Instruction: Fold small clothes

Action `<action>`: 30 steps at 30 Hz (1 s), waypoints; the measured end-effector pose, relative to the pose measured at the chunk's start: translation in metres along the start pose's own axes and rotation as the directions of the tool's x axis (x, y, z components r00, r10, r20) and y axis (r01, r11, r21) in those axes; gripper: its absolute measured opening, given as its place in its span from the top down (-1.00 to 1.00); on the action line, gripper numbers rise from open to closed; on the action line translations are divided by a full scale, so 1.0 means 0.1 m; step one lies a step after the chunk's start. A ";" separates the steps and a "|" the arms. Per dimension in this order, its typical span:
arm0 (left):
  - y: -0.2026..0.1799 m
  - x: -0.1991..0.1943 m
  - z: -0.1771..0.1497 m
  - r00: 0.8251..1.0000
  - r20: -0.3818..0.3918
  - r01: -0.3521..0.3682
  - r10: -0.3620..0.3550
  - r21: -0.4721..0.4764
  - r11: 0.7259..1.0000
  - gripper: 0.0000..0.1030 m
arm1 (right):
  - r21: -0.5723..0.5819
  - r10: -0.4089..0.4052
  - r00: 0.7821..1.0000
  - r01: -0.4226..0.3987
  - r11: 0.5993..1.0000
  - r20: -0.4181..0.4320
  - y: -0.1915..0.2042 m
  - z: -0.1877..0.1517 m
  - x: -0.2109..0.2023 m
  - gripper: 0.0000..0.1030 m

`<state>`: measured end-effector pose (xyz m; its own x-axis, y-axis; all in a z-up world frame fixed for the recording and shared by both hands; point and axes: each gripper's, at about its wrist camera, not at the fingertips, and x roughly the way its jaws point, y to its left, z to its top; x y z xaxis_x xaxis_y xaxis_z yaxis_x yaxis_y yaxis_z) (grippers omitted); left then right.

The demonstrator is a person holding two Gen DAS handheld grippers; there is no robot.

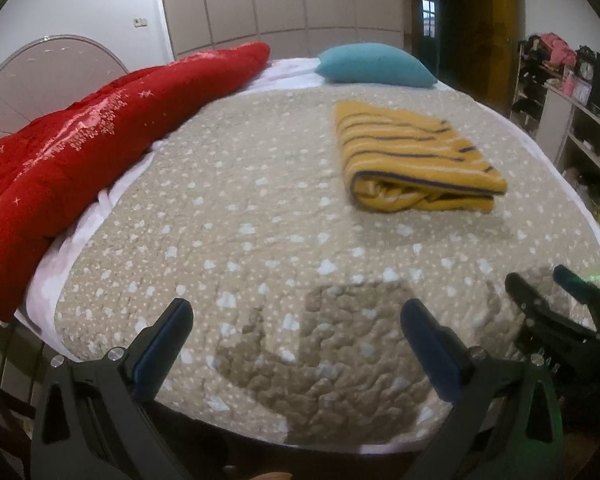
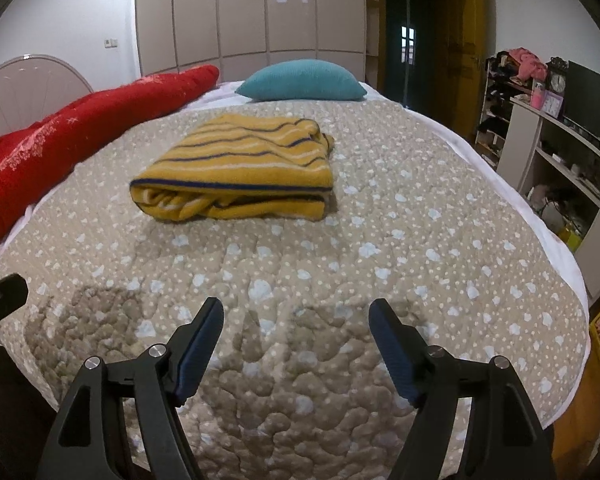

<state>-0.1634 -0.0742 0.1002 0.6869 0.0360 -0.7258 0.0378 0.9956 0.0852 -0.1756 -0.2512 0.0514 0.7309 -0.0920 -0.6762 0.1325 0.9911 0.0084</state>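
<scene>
A yellow garment with dark and white stripes [image 1: 414, 160] lies folded into a thick rectangle on the beige dotted bedspread [image 1: 240, 208]. It also shows in the right wrist view [image 2: 236, 168], in the middle of the bed. My left gripper [image 1: 298, 312] is open and empty over the near edge of the bed, well short of the garment. My right gripper [image 2: 296, 312] is open and empty too, over the near part of the bedspread [image 2: 420, 240]. The right gripper also shows at the right edge of the left wrist view [image 1: 540, 280].
A red quilt [image 1: 84, 132] lies along the left side of the bed. A teal pillow [image 1: 374, 65] sits at the far end. Shelves with clutter [image 2: 560, 148] stand to the right of the bed. A wardrobe [image 2: 252, 12] lines the far wall.
</scene>
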 end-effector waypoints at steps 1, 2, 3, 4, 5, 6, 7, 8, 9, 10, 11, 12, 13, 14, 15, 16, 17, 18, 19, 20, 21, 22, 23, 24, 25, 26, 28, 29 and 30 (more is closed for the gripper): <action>0.00 0.01 -0.01 1.000 -0.007 0.004 -0.004 0.002 1.000 -1.00 | 0.002 -0.003 1.000 0.003 1.000 -0.002 -0.01 0.00 0.00 -0.54; 0.00 0.01 -0.02 1.000 -0.008 0.004 -0.004 0.003 1.000 -1.00 | 0.005 -0.004 1.000 0.004 1.000 -0.004 -0.01 0.00 0.01 -0.54; 0.01 0.01 -0.02 1.000 -0.007 0.004 -0.004 0.004 1.000 -1.00 | 0.005 -0.004 1.000 0.005 1.000 -0.005 -0.02 -0.01 0.01 -0.54; 0.01 0.01 -0.02 1.000 -0.008 0.004 -0.004 0.002 1.000 -1.00 | 0.003 -0.005 1.000 0.005 1.000 -0.007 -0.01 -0.01 0.01 -0.55; 0.01 0.01 -0.02 1.000 -0.008 0.006 -0.006 0.001 1.000 -1.00 | 0.000 -0.006 1.000 0.006 1.000 -0.008 -0.01 -0.01 0.01 -0.55; 0.01 0.02 -0.03 1.000 -0.011 0.010 -0.010 -0.002 1.000 -1.00 | -0.004 -0.007 1.000 0.007 1.000 -0.010 0.00 -0.01 0.01 -0.55; 0.01 0.03 -0.03 1.000 -0.015 0.013 -0.013 -0.004 1.000 -1.00 | -0.010 -0.007 1.000 0.007 1.000 -0.015 0.01 -0.02 0.03 -0.55; 0.01 0.04 -0.04 1.000 -0.019 0.017 -0.017 -0.004 1.000 -1.00 | -0.012 -0.008 1.000 0.008 1.000 -0.019 0.02 -0.02 0.04 -0.55; 0.00 0.05 -0.05 0.999 -0.026 0.023 -0.023 -0.004 1.000 -1.00 | -0.014 -0.008 1.000 0.008 1.000 -0.022 0.02 -0.03 0.04 -0.55; 0.00 0.06 -0.05 0.999 -0.030 0.027 -0.027 -0.004 1.000 -1.00 | -0.015 -0.007 1.000 0.007 1.000 -0.024 0.02 -0.03 0.05 -0.55; 0.00 0.07 -0.06 0.999 -0.034 0.031 -0.031 -0.004 1.000 -1.00 | -0.017 -0.006 1.000 0.006 1.000 -0.026 0.03 -0.04 0.06 -0.56; 0.00 0.07 -0.06 0.999 -0.037 0.035 -0.035 -0.005 0.999 -1.00 | -0.018 -0.007 1.000 0.006 1.000 -0.027 0.03 -0.04 0.06 -0.56; 0.00 0.08 -0.07 0.998 -0.040 0.041 -0.041 -0.006 0.999 -1.00 | -0.018 -0.008 1.000 0.007 1.000 -0.028 0.03 -0.05 0.06 -0.56; -0.01 0.08 -0.07 0.998 -0.043 0.046 -0.046 -0.007 0.999 -1.00 | -0.018 -0.008 1.000 0.007 1.000 -0.029 0.03 -0.05 0.07 -0.56; -0.01 0.08 -0.07 0.998 -0.046 0.051 -0.052 -0.009 0.999 -1.00 | -0.017 -0.008 1.000 0.008 1.000 -0.029 0.03 -0.05 0.06 -0.56; -0.01 0.09 -0.08 0.997 -0.050 0.058 -0.058 -0.011 0.998 -1.00 | -0.018 -0.009 1.000 0.008 1.000 -0.028 0.03 -0.05 0.06 -0.56; -0.01 0.09 -0.08 0.997 -0.050 0.063 -0.063 -0.011 0.998 -1.00 | -0.017 -0.010 1.000 0.009 1.000 -0.027 0.03 -0.05 0.06 -0.56; -0.01 0.09 -0.08 0.996 -0.049 0.069 -0.069 -0.008 0.998 -1.00 | -0.018 -0.010 1.000 0.010 1.000 -0.027 0.03 -0.05 0.07 -0.56; -0.03 0.08 -0.09 0.996 -0.048 0.077 -0.077 -0.003 0.997 -1.00 | -0.017 -0.011 1.000 0.011 1.000 -0.026 0.03 -0.05 0.07 -0.56; -0.03 0.08 -0.09 0.995 -0.049 0.081 -0.081 0.001 0.997 -1.00 | -0.017 -0.013 1.000 0.012 1.000 -0.027 0.03 -0.06 0.07 -0.56; -0.04 0.08 -0.09 0.995 -0.051 0.086 -0.086 0.004 0.996 -1.00 | -0.018 -0.014 1.000 0.013 1.000 -0.027 0.03 -0.05 0.07 -0.56; -0.05 0.09 -0.10 0.994 -0.057 0.093 -0.092 0.006 0.996 -1.00 | -0.017 -0.015 0.999 0.015 1.000 -0.028 0.03 -0.06 0.08 -0.56; -0.06 0.11 -0.10 0.993 -0.062 0.097 -0.096 0.007 0.995 -1.00 | -0.015 -0.018 0.999 0.018 1.000 -0.031 0.03 -0.06 0.09 -0.56; -0.06 0.12 -0.11 0.993 -0.069 0.101 -0.101 0.006 0.995 -1.00 | -0.013 -0.021 0.999 0.021 1.000 -0.033 0.02 -0.06 0.09 -0.56; -0.07 0.14 -0.12 0.992 -0.076 0.105 -0.104 0.005 0.994 -1.00 | -0.011 -0.023 0.999 0.023 1.000 -0.035 0.02 -0.06 0.09 -0.56; -0.07 0.15 -0.13 0.991 -0.080 0.105 -0.105 0.004 0.994 -1.00 | -0.008 -0.024 0.999 0.024 1.000 -0.038 0.01 -0.06 0.10 -0.56; -0.06 0.17 -0.14 0.990 -0.089 0.108 -0.108 0.001 0.994 -1.00 | -0.004 -0.027 0.999 0.027 1.000 -0.041 0.00 -0.07 0.10 -0.57; -0.06 0.18 -0.14 0.990 -0.092 0.111 -0.111 -0.002 0.994 -1.00 | -0.004 -0.028 0.999 0.028 1.000 -0.042 0.00 -0.07 0.11 -0.57; -0.06 0.19 -0.15 0.989 -0.096 0.114 -0.114 -0.005 0.994 -1.00 | -0.005 -0.029 0.999 0.029 1.000 -0.043 0.00 -0.07 0.11 -0.57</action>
<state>-0.1614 -0.0778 0.0761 0.6056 -0.0693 -0.7927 0.1117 0.9937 -0.0015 -0.1717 -0.2514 0.0387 0.6972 -0.1165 -0.7074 0.1503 0.9885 -0.0147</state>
